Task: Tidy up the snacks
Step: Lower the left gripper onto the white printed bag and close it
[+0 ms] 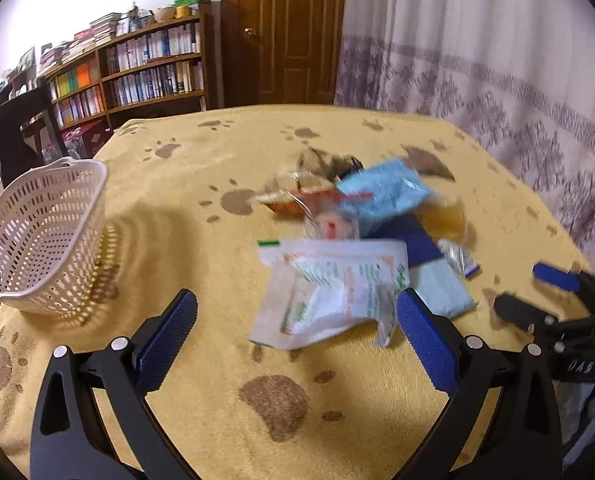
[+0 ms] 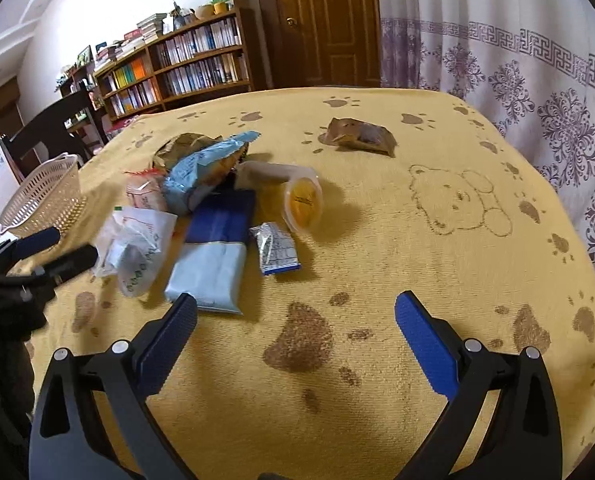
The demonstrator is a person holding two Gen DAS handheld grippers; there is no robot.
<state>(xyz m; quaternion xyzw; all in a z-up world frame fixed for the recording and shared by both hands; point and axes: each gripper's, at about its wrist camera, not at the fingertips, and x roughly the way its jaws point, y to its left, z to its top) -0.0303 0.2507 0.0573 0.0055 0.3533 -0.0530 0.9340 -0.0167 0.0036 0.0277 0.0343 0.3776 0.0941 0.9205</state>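
Both grippers hovered wide open and empty: the left gripper (image 1: 296, 312) before a clear green-and-orange printed snack bag (image 1: 329, 290), the right gripper (image 2: 296, 314) over bare yellow paw-print cloth (image 2: 377, 240). The white perforated plastic basket (image 1: 37, 236) stood left of the pile.

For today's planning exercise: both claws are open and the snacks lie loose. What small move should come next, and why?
Probably ease the open left claw forward and close on the white packet just ahead; the basket stands empty beside it.
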